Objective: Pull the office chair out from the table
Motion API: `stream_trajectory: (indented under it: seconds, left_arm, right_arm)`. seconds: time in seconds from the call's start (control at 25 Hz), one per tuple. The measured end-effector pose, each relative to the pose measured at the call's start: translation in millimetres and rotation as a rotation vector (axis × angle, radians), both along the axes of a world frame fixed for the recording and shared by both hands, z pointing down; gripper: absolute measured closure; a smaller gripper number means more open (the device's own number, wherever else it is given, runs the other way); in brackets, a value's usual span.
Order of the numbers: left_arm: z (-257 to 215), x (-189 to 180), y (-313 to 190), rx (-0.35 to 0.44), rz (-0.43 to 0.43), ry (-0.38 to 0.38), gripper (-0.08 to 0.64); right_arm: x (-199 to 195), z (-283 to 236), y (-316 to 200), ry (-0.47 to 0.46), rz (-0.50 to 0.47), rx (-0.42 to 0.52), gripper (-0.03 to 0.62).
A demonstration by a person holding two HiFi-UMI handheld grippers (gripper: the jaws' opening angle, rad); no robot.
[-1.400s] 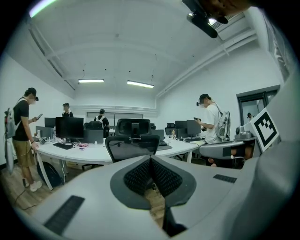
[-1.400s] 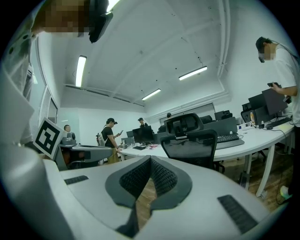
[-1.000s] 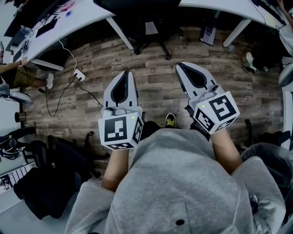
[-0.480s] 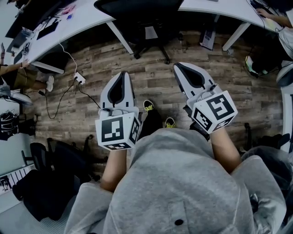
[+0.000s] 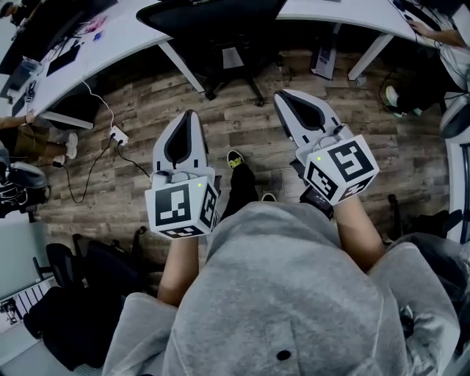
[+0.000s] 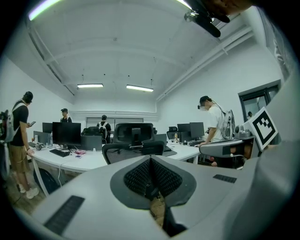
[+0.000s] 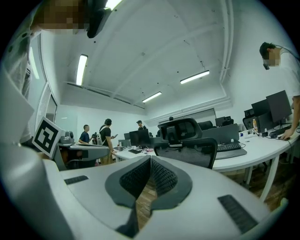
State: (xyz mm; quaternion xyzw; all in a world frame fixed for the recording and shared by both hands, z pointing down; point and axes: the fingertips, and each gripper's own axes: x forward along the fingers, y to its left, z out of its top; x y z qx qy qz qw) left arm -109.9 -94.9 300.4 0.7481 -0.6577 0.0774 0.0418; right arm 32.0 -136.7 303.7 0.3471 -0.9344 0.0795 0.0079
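Note:
A black office chair [image 5: 220,22] with a mesh back stands tucked under the white table [image 5: 139,29] straight ahead; the left gripper view shows its back and headrest as the chair [image 6: 133,140], the right gripper view as the chair [image 7: 187,145]. My left gripper [image 5: 192,117] and right gripper [image 5: 283,98] are held side by side over the wooden floor, both pointing at the chair and short of it. Each has its jaws shut with nothing between them. In their own views the left gripper [image 6: 151,161] and right gripper [image 7: 151,161] show closed pads.
A white power strip [image 5: 116,135] with a cable lies on the floor at the left. Another white desk [image 5: 330,11] runs to the right. Dark chairs and bags [image 5: 81,279] crowd the lower left. Several people stand at desks in the background [image 6: 21,136].
Both grippers have moved forward toward the chair and table. The person has stepped ahead, a foot now showing between the grippers. Jaws stayed shut.

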Motion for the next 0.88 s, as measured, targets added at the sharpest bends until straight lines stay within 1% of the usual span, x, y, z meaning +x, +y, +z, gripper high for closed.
stream_trajectory:
  seconds: [0.44, 0.88]
  left_arm:
    - [10.1, -24.8, -73.7, -0.023, 0.016, 0.016, 0.549]
    - [14.3, -59.7, -153.8, -0.048, 0.041, 0.041, 0.549]
  right_arm:
    - [-20.9, 12.6, -71.0, 0.022, 0.012, -0.036, 0.563]
    - [-44.4, 10.2, -147.9, 0.054, 0.058, -0.044, 0.563]
